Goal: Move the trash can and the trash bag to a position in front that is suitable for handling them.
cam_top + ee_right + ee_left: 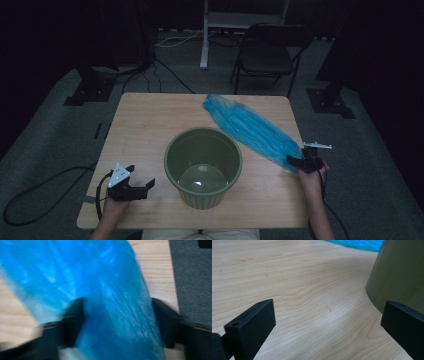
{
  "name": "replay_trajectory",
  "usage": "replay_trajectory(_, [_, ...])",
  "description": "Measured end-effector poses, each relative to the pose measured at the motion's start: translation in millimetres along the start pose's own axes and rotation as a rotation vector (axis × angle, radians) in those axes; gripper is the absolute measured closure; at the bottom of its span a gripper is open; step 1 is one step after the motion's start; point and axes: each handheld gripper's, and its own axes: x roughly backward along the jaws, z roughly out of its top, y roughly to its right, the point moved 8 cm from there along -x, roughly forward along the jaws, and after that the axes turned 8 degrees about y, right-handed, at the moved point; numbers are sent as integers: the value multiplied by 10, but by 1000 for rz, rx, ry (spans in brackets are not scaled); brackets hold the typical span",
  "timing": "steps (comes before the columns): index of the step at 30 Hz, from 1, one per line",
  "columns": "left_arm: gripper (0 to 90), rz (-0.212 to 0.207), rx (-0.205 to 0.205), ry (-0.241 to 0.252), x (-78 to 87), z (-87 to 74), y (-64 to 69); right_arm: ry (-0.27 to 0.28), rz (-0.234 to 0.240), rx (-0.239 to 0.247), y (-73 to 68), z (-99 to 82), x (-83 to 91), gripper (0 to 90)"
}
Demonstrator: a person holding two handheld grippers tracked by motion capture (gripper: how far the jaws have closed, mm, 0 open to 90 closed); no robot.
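Observation:
A long blue plastic bag (250, 127) lies stretched across the back right of the wooden table (145, 125). Its near end sits in my right gripper (300, 162) at the table's right edge. In the right gripper view the bag (100, 277) fills the gap between the two jaws of that gripper (117, 320), which are shut on it; the picture is blurred. A green pot (202, 131) stands upright in the middle front, with nothing in it. My left gripper (141, 176) is open at the front left, low over the wood (328, 322), with the pot's wall (399, 272) just to its right.
Behind the table stand a dark folding chair (270, 50) and a white stand leg (205, 40). Black stand bases (90, 87) (330, 100) sit on the grey carpet at either side, with cables on the floor. A bare stretch of table lies left of the pot.

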Motion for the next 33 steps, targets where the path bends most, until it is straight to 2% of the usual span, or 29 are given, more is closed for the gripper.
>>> replay_trajectory(1, [2,1,-1,2,-4,-1,2,-1,9,4,-17,-12,22,504])
replay_trajectory(2, [2,2,-3,-1,-7,-4,5,-8,-3,40,-64,-51,61,566])
replay_trajectory(4, [2,3,-6,-1,-10,-8,12,-9,2,42,-96,-72,81,579])
replay_trajectory(5, [2,3,-12,0,-15,-11,27,-18,35,34,-183,-122,136,597])
replay_trajectory(6, [2,4,-16,1,-18,-10,33,-22,49,27,-231,-152,166,548])
replay_trajectory(7, [2,4,-16,1,-18,-10,33,-22,49,27,-231,-152,166,548])
replay_trajectory(8, [2,4,-16,1,-18,-10,33,-28,77,15,-299,-184,197,548])
replay_trajectory(9, [2,3,-14,3,-24,-4,40,-47,103,16,-419,-254,270,461])
replay_trajectory(11, [2,-2,-13,9,-25,6,47,-53,123,24,-546,-338,353,468])
replay_trajectory(12, [2,-2,-15,11,-25,8,48,-51,138,44,-630,-404,415,582])
replay_trajectory(14, [2,-2,-16,12,-26,10,54,-31,155,46,-728,-487,509,625])
replay_trajectory(15, [2,-1,-16,14,-25,13,55,-34,184,30,-782,-541,556,625])
replay_trajectory(16, [2,-2,-15,20,-23,18,58,-43,212,12,-832,-596,600,581])
replay_trajectory(17, [2,-2,-15,20,-23,18,58,-51,240,3,-888,-643,654,509])
replay_trajectory(18, [2,6,-21,41,-11,35,65,-74,274,-8,-969,-707,732,443])
replay_trajectory(21, [2,14,-56,67,0,48,71,-85,345,-44,-1107,-836,931,442])
replay_trajectory(22, [2,8,-58,72,-4,47,72,-69,344,-53,-1100,-853,995,446])
replay_trajectory(23, [2,1,-59,68,-8,42,71,-53,335,-69,-1067,-852,1060,443])
replay_trajectory(25, [2,-11,-56,90,-16,46,74,-1,325,-109,-976,-794,1187,396])
replay_trajectory(27, [2,-17,-40,98,-22,47,69,47,310,-127,-876,-685,1264,318])
replay_trajectory(29, [2,-21,-22,109,-33,49,62,75,307,-138,-807,-532,1265,254])
replay_trajectory(30, [2,-20,-21,112,-38,48,60,97,310,-129,-798,-405,1234,200])
replay_trajectory(33, [2,-8,-28,94,-54,12,31,126,348,-98,-836,-77,1082,139])
